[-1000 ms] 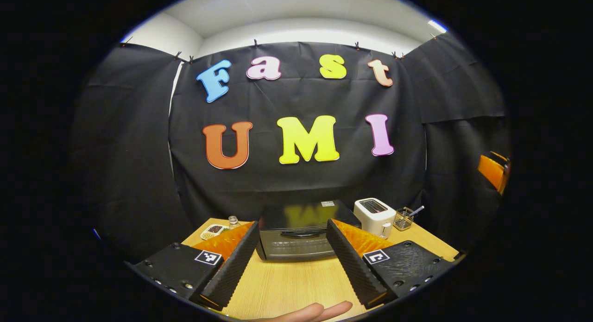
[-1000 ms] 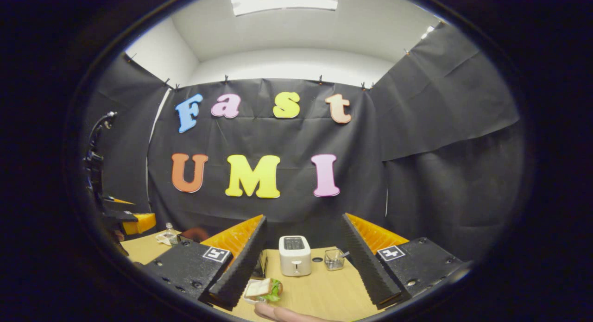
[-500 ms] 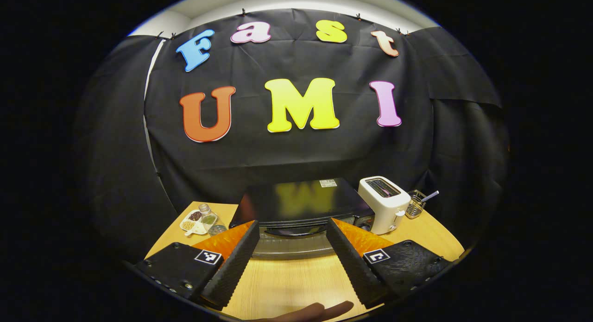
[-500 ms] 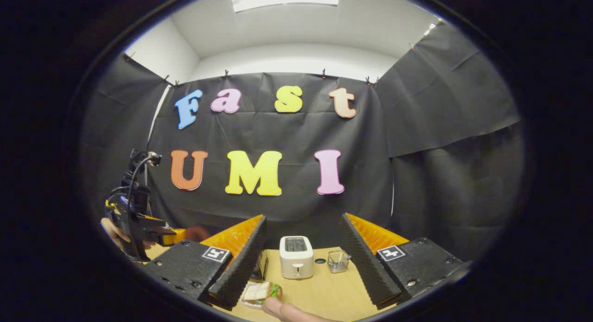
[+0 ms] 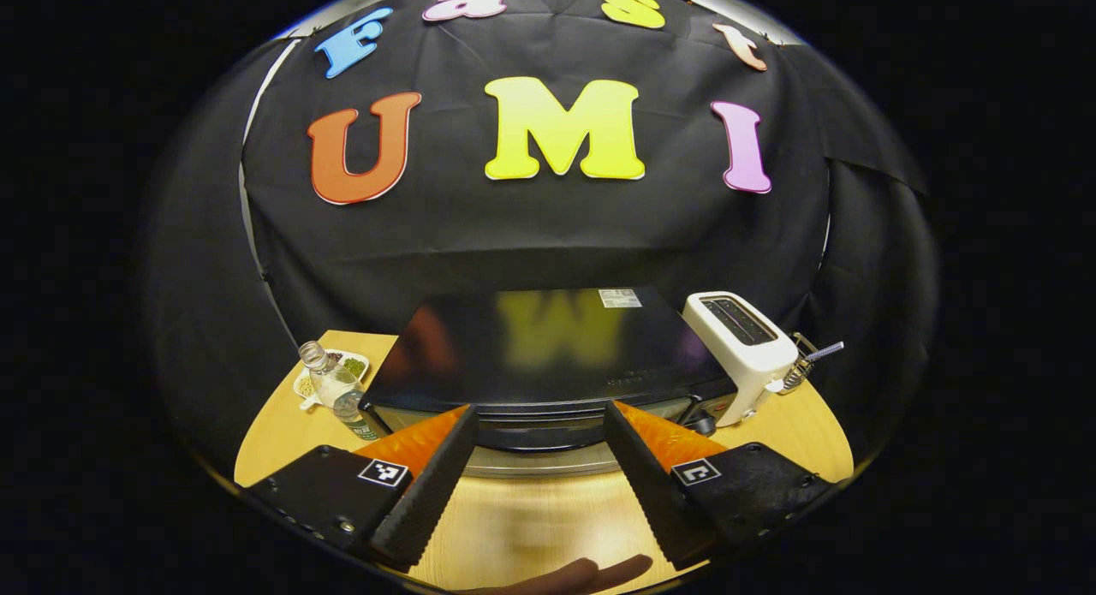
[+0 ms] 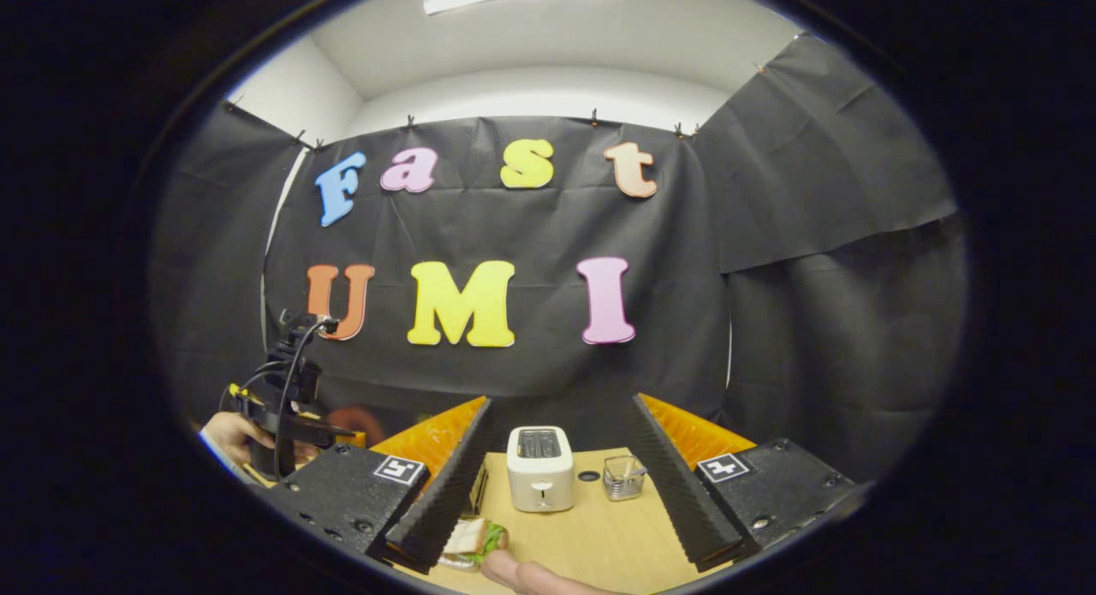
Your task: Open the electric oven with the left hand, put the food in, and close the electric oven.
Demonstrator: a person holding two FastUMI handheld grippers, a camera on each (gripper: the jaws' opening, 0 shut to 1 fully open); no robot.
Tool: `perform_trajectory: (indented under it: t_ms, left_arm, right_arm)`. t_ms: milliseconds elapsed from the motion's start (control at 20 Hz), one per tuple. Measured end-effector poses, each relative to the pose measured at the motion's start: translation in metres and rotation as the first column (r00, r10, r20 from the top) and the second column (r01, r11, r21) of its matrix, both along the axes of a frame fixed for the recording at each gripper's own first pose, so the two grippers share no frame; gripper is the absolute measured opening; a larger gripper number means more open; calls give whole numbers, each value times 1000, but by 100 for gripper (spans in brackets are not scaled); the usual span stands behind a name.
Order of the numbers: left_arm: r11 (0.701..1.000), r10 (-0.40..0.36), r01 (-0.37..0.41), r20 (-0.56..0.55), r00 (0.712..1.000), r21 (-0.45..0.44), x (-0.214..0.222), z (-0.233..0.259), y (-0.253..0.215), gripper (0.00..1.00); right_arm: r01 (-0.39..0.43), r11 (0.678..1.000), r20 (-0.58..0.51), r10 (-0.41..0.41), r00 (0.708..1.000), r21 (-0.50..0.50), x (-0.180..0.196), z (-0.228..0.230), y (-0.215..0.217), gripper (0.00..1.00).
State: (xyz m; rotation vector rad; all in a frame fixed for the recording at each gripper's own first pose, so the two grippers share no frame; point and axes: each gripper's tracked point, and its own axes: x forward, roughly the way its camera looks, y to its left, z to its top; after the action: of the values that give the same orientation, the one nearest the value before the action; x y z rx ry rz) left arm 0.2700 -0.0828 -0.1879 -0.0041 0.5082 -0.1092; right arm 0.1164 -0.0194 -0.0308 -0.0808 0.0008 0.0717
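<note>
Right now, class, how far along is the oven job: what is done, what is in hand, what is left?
Nothing is finished: the oven door looks shut. In hand: the left gripper, jaws open, sits right in front of the door handle, not yet closed on it. Left: pull the door open, load the sandwich lying on the table by the open right gripper, then close the door.

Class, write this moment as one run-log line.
stage: approach | left gripper: open, facing oven handle | oven door: closed | right gripper: open, idle | sandwich: on table, outside oven
</note>
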Motion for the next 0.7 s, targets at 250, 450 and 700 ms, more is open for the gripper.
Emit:
perform_trajectory:
  t_ms: [250,450,700]
  left_arm:
    - [1000,-12,12,-21,1000,1,9,-17,-5,95]
    - [1000,-1,0,-52,999,-14,15,-30,-1,98]
    - [1000,-10,9,-51,999,-14,13,-30,0,99]
  right_arm:
    - [27,1000,-29,-27,999,-16,16,-12,-7,91]
    - [28,1000,-35,-28,999,-1,18,-16,-8,100]
    - [22,1000,-24,-22,999,-5,14,-11,-5,100]
